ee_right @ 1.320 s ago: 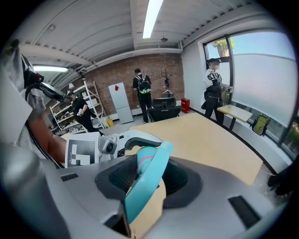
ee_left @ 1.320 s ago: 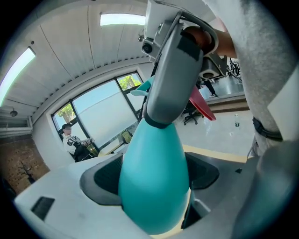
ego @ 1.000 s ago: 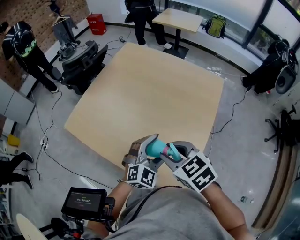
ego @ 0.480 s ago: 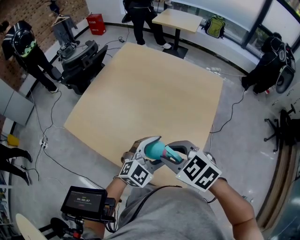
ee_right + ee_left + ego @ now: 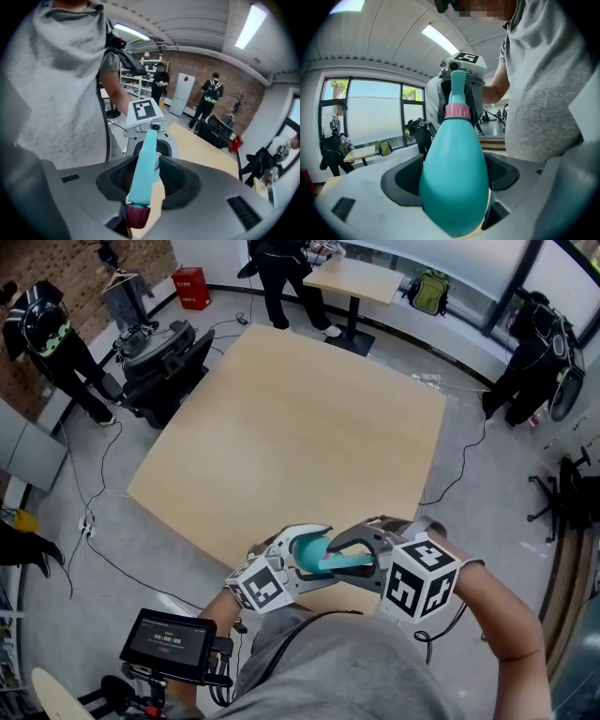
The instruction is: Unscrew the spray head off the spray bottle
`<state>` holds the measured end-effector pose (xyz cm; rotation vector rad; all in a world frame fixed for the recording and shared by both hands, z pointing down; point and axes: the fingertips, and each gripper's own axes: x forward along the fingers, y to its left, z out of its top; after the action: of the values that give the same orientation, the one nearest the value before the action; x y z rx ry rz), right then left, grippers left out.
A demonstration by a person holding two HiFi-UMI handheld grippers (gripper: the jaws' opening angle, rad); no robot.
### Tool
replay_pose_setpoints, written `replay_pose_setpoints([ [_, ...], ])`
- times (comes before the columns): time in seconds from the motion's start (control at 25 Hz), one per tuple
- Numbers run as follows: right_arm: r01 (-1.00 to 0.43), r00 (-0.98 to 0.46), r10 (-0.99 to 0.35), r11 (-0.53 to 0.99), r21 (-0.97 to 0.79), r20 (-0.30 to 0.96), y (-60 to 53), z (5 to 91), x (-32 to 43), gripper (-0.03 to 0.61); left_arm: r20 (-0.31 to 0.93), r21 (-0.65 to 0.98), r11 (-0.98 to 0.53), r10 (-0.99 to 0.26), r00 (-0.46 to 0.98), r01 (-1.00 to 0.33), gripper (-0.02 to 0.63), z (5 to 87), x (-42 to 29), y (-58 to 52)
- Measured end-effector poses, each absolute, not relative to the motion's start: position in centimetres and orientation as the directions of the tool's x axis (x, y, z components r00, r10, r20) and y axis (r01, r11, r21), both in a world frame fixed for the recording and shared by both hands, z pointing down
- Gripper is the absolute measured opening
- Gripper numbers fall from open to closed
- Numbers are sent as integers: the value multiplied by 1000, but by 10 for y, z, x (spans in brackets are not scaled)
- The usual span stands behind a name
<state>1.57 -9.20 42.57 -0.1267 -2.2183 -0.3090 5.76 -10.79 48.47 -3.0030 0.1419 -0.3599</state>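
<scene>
Over the near edge of the smooth tan table: one glossy teal plastic spray bottle, teardrop body, ribbed pink collar. Left gripper, jaws wide, clasps the body. Right gripper, jaws just closing further, clamps the slim teal spray head.

- The tan table offered a bare top ahead, open to a hand from the near edge to the far corner.
- The spray bottle hung level over the near edge, with the person's grey-shirted torso close behind.
- Black equipment crowded the table's left corner.
</scene>
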Motion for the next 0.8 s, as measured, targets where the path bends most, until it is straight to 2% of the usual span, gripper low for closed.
replay_pose_setpoints([
  [0.24, 491, -563, 78, 832, 257, 822, -66, 426, 18, 141, 227, -127, -991, 14, 974, 44, 386, 484, 62, -84],
  [0.32, 527, -557, 69, 799, 288, 828, -64, 427, 19, 141, 234, -127, -991, 14, 972, 45, 385, 486, 63, -83],
  [0.4, 495, -578, 13, 800, 338, 816, -72, 428, 19, 143, 227, -112, -994, -34, 973, -9, 385, 486, 62, -93],
  [0.52, 270, -660, -173, 853, 446, 731, -111, 419, 21, 163, 177, -77, -978, -203, 963, -192, 385, 477, 56, -127],
  [0.64, -140, -748, -389, 885, 445, 538, -149, 386, 30, 239, 185, -82, -912, -411, 893, -402, 387, 475, 43, -157],
  [0.72, -423, -780, -506, 860, 285, 369, -163, 360, 37, 262, 198, -95, -842, -539, 819, -532, 387, 478, 29, -170],
  [0.8, -600, -773, -576, 800, -12, 266, -165, 351, 46, 262, 204, -120, -754, -656, 727, -646, 387, 479, 17, -183],
])
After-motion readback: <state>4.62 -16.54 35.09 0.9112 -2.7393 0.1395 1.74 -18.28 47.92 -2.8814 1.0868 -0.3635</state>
